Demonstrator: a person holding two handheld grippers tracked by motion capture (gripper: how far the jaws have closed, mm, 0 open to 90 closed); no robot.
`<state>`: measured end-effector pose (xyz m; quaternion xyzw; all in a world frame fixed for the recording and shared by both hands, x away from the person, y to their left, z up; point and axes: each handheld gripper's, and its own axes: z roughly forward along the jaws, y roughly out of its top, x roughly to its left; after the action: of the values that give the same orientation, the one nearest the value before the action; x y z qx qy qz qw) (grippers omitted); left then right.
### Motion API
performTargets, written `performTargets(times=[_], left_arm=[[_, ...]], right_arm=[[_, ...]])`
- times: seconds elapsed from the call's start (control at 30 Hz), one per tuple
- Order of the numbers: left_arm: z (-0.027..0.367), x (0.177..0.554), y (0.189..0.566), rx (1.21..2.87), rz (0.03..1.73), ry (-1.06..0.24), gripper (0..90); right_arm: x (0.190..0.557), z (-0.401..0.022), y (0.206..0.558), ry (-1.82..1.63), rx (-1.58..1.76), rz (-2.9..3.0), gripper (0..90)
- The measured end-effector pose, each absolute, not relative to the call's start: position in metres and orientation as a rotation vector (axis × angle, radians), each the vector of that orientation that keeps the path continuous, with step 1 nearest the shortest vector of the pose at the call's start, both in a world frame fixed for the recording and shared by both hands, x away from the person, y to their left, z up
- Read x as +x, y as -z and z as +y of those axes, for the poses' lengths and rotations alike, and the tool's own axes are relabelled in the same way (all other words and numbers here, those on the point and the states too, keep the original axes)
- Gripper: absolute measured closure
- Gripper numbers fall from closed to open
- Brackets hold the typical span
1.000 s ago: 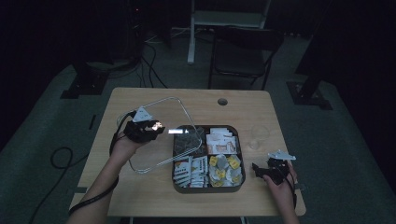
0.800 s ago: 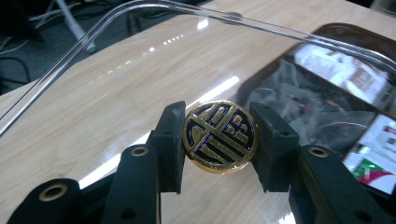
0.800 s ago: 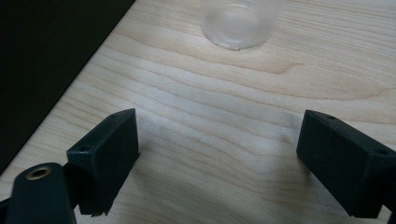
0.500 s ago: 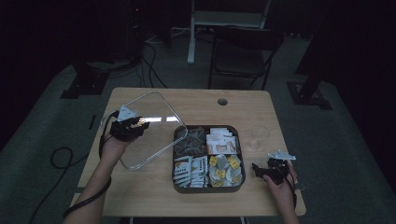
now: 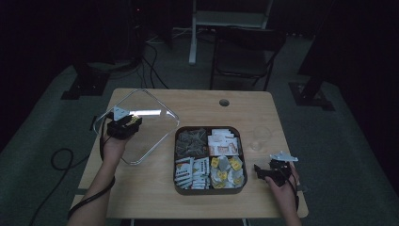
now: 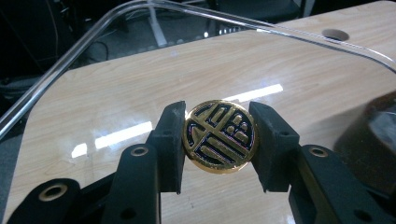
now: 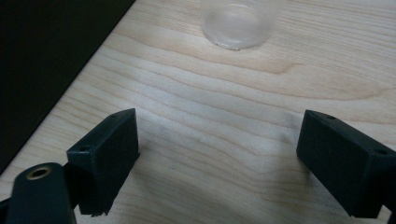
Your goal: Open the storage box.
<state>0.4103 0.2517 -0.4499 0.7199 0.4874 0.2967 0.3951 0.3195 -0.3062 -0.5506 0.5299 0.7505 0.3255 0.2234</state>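
High view overhead, faces forward-down; gripper views close, low; all share table (image 5: 197,106).

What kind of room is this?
Probably a darkened lab or recording studio, not a home: a lone wooden table under the light, cables trailing over the carpet, black equipment stands, and an empty chair.

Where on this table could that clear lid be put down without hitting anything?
Bare wood lies left of the tray, under the lid, and along the far edge by the hole. Right of the tray is crowded: a small glass and the right gripper.
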Motion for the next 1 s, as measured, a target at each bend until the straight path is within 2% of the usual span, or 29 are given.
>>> performTargets(times=[0.27, 0.8, 1.0], left_arm=[[0.250, 0.422, 0.467, 1.736, 1.326, -0.760, 59.5], [0.246, 0.433, 0.509, 1.710, 1.459, -0.739, 59.5], [0.249, 0.436, 0.521, 1.717, 1.502, -0.687, 59.5]], right_arm=[[0.320, -0.306, 0.551, -0.898, 1.463, 2.072, 12.4], [0.319, -0.306, 0.551, -0.902, 1.460, 2.072, 12.9], [0.319, -0.306, 0.551, -0.902, 1.460, 2.073, 12.9]])
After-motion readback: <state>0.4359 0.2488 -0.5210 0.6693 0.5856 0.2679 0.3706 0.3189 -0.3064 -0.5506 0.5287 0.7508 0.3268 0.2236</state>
